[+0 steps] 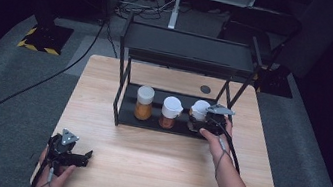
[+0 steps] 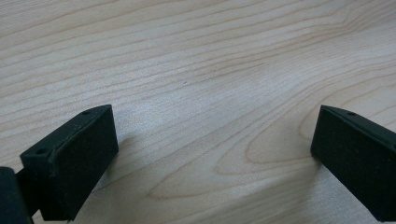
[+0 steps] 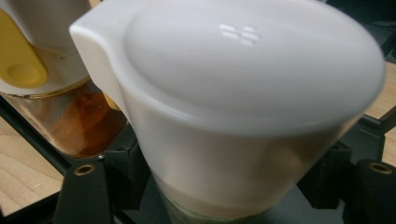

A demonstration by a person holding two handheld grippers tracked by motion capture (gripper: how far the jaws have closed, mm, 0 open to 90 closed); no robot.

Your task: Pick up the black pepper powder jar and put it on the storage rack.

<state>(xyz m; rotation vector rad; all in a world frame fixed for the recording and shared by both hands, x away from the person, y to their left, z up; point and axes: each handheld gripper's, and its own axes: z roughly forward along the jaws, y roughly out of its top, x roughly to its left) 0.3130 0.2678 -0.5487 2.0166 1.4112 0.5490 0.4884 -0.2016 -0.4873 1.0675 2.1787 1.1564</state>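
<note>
Three jars with white lids stand in a row on the lower shelf of a black wire rack. My right gripper is shut on the rightmost jar, reaching in from the front. In the right gripper view that jar's white flip-top lid looms close between the black jaws of the right gripper. Beside it stands the middle jar, holding an orange-brown filling. My left gripper rests at the table's front left. Its jaws stand wide open over bare wood, and the left gripper holds nothing.
The rack's upper shelf overhangs the jars. The left jar and middle jar stand close beside the held one. A round cable hole lies behind the rack. The wooden table has open room in front.
</note>
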